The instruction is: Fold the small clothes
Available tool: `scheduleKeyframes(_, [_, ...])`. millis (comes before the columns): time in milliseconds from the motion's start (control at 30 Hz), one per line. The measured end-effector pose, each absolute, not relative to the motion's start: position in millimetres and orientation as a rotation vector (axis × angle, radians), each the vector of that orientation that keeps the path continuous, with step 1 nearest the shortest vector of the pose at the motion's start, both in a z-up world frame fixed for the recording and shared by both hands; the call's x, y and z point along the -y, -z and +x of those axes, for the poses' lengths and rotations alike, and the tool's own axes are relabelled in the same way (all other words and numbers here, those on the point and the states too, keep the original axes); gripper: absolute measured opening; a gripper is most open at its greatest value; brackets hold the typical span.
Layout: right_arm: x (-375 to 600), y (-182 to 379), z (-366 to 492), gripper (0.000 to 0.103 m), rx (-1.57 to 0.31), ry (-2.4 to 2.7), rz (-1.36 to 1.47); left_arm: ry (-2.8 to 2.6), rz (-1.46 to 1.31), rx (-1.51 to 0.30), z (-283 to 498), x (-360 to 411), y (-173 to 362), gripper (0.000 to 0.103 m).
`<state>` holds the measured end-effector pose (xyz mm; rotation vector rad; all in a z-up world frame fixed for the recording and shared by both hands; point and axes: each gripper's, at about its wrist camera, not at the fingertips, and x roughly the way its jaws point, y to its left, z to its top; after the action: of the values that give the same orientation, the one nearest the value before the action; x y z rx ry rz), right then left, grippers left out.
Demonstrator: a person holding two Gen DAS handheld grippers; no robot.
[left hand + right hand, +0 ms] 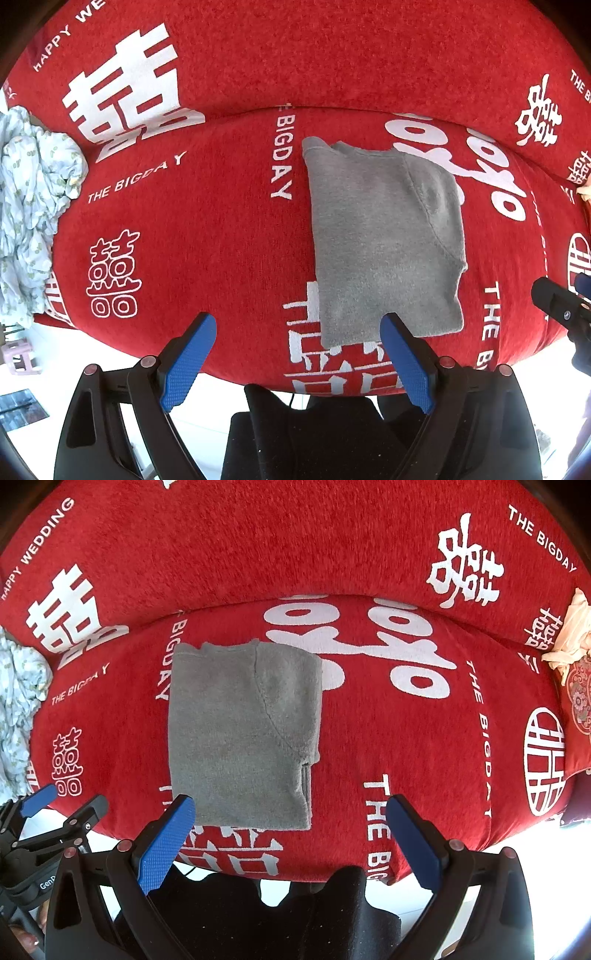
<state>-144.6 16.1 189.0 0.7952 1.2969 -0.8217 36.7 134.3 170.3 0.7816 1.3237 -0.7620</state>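
With both the left gripper [297, 363] and right gripper [290, 843] hanging released, I'd pinch the grey sweater's [240, 731] six-o'clock hem and carry it evenly toward the twelve-o'clock collar on the red sofa cover [369, 554].

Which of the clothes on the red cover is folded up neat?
The grey fleece garment in the middle: it lies flat as a tidy rectangle. The pale floral cloth at the left edge and the cream cloth at the right are crumpled heaps.
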Motion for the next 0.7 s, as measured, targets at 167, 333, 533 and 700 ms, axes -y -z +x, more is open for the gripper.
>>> scheduleKeyframes(167, [-16.5,-189.2,-143.9,0.103,-1.296,0.820,0.794,0.756,0.780,-1.322,36.1,-134.1,-170.9,0.091])
scheduleKeyframes(333, [-16.5,-189.1,-143.0,0.103,-1.295,0.820,0.797,0.753,0.791,-1.315,35.6,-135.3,-171.2,0.091])
scheduleKeyframes(533, [-16.7,-189.0,-143.2,0.103,-1.294,0.820,0.796,0.754,0.794,-1.307,34.2,-134.6,-171.1,0.091])
scheduleKeyframes(700, [-16.9,-188.6,-142.5,0.103,-1.296,0.819,0.797,0.746,0.793,-1.299,34.7,-133.1,-170.9,0.091])
